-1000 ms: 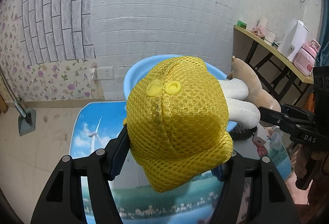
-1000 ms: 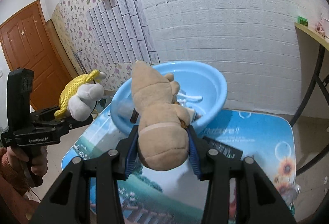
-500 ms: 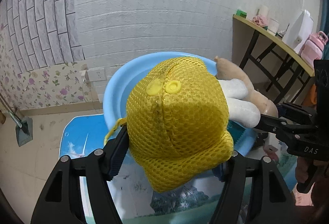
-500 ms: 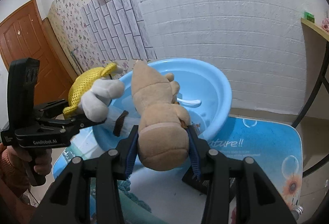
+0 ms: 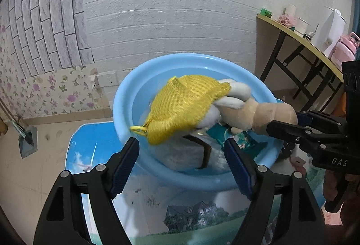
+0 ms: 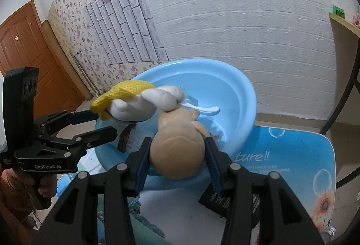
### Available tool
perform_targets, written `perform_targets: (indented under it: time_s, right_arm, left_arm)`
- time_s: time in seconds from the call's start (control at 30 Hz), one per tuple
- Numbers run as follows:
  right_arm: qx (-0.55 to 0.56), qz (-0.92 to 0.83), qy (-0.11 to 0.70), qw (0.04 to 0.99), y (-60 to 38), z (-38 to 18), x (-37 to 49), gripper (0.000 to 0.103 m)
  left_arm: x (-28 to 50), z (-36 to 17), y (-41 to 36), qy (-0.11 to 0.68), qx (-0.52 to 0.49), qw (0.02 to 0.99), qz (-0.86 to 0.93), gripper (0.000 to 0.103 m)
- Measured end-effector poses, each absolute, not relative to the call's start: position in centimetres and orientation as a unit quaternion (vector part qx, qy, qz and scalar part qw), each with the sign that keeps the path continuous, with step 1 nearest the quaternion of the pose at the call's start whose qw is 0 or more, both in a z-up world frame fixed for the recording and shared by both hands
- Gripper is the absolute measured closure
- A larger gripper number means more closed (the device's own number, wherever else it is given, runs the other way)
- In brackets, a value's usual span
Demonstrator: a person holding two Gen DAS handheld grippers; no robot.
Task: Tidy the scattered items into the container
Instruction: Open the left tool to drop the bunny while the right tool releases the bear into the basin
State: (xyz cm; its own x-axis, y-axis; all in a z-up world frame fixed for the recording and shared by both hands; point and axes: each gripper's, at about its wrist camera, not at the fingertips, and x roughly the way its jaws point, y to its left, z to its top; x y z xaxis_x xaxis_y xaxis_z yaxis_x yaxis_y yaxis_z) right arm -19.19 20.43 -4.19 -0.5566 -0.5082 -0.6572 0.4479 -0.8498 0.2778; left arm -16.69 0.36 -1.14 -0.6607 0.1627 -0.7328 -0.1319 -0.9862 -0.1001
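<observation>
A white plush toy in yellow mesh (image 5: 186, 107) (image 6: 121, 91) lies blurred over the blue basin (image 5: 121, 96) (image 6: 247, 91), just past my left fingertips and free of them. My left gripper (image 5: 181, 143) (image 6: 105, 123) is open, its jaws still opening with nothing between them. My right gripper (image 6: 177, 143) (image 5: 283, 119) is shut on a tan plush toy (image 6: 177, 152) (image 5: 265, 112). Its jaws are starting to open while the pads still press the toy's base. The toy's head leans over the basin and touches the white plush.
In the basin lie a white cloth item with a brown strap (image 5: 186, 152), a teal packet (image 5: 238, 139) and a white strip (image 6: 202, 108). A black box (image 6: 216, 200) sits on the printed table (image 6: 292, 155). A side desk (image 5: 292, 33) stands right.
My left jaws have spread and the yellow-mesh plush has left them, dropping toward the basin. Both grippers have come closer to the basin. The tan plush stays in my right gripper.
</observation>
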Motion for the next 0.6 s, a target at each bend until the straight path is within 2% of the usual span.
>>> perform_targets:
  time_s: [0.6]
  right_arm:
    - [0.38,-0.888,-0.048,0.255,22.4,-2.7,-12.0,0.056]
  left_arm:
    - [-9.7,0.3,2.2,-0.012,-0.393,0.095,0.915,0.026]
